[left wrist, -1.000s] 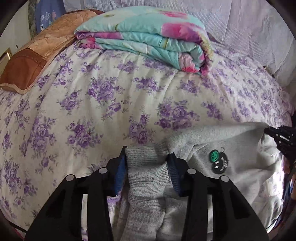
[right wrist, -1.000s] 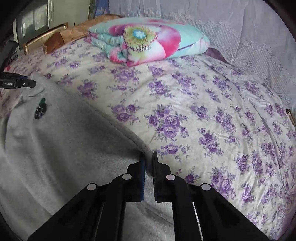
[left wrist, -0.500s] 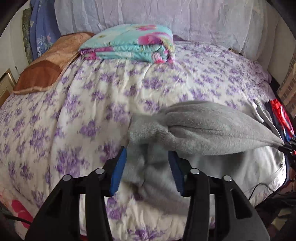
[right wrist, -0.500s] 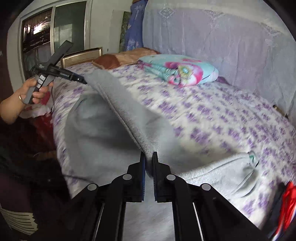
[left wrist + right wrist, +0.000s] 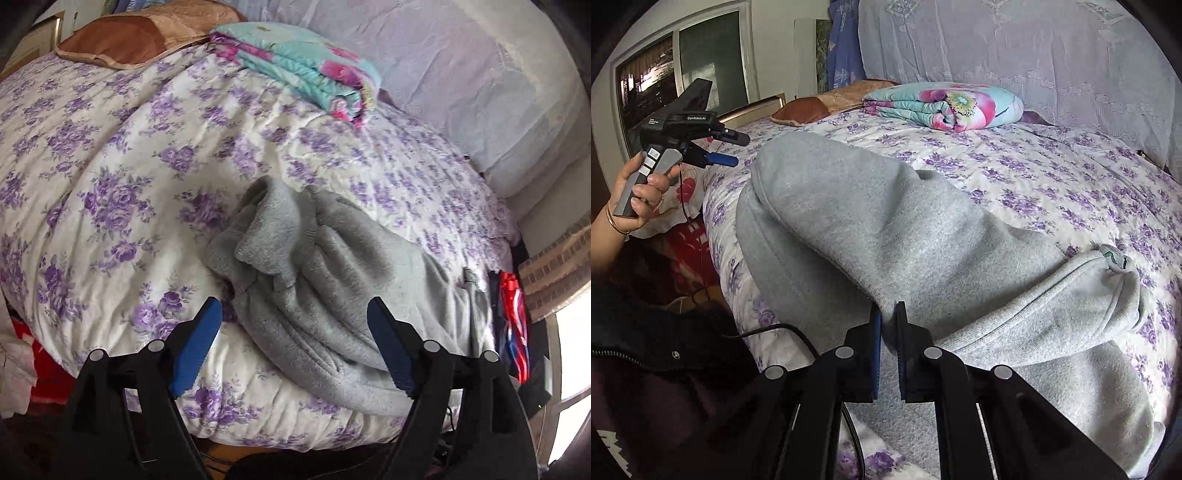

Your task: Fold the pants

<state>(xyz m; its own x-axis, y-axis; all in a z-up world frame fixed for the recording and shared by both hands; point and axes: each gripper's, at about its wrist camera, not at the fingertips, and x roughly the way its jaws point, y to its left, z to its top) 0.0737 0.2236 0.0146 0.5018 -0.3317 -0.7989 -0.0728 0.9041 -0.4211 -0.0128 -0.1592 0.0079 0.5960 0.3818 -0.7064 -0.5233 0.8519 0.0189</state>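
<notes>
Black grippers (image 5: 888, 314), blue pads (image 5: 197, 341), silver screws; thin bangle (image 5: 614, 223), perhaps gold.

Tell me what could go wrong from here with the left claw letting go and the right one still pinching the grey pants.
1. The pants lie bunched, not flat, near the bed's edge; the fold could set crooked or slide off.
2. The right claw is shut on a thin pinch of cloth; a pull could drag the layer just laid over.
3. The left claw, opening with nothing pressed between its pads, hangs close above the cloth and might snag it.
</notes>
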